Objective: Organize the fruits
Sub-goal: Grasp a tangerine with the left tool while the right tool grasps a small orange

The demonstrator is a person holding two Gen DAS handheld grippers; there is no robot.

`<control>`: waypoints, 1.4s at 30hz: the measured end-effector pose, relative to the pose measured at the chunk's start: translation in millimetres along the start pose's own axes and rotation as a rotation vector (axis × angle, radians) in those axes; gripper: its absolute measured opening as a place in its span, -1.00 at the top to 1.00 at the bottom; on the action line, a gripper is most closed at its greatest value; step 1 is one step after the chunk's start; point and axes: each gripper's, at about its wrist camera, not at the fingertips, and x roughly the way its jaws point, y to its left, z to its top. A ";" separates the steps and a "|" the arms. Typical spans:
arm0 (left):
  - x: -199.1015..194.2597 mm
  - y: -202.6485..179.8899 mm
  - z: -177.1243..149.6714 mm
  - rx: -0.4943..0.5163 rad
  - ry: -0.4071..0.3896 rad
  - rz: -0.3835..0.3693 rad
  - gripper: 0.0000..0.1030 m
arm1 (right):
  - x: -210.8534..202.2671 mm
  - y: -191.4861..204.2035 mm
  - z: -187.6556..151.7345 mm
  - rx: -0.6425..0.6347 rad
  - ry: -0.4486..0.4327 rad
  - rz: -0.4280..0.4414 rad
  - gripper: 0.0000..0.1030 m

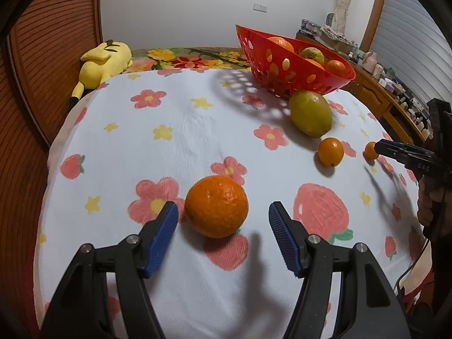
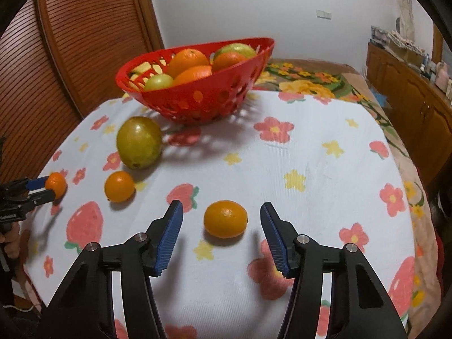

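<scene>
A red perforated basket [image 1: 282,65] [image 2: 214,96] holds several oranges and green fruits at the back of the flowered table. My left gripper [image 1: 223,212] is open, its jaws on either side of a big orange [image 1: 217,206]; that orange also shows at the left edge of the right wrist view [image 2: 56,185]. My right gripper [image 2: 221,212] is open around a small orange [image 2: 225,219], which also shows in the left wrist view [image 1: 370,150]. A green-yellow fruit [image 1: 310,113] [image 2: 139,142] and another small orange [image 1: 330,152] [image 2: 119,186] lie between them.
A yellow plush toy [image 1: 101,63] lies at the table's far left corner. A wooden slatted door [image 2: 73,45] stands behind the table. A wooden cabinet [image 2: 409,84] with clutter runs along the right wall.
</scene>
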 end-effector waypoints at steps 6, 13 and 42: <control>1.9 0.6 -1.0 -0.001 0.003 -0.002 -0.29 | 8.9 0.1 -2.6 -0.002 0.020 0.003 -0.07; 2.8 0.4 -2.0 -0.006 -0.004 -0.003 -0.19 | 15.7 2.3 -4.8 -0.014 0.038 -0.002 0.22; 7.4 -8.7 3.5 0.005 -0.019 -0.004 0.11 | -4.1 28.5 -14.4 -0.071 0.000 0.060 0.33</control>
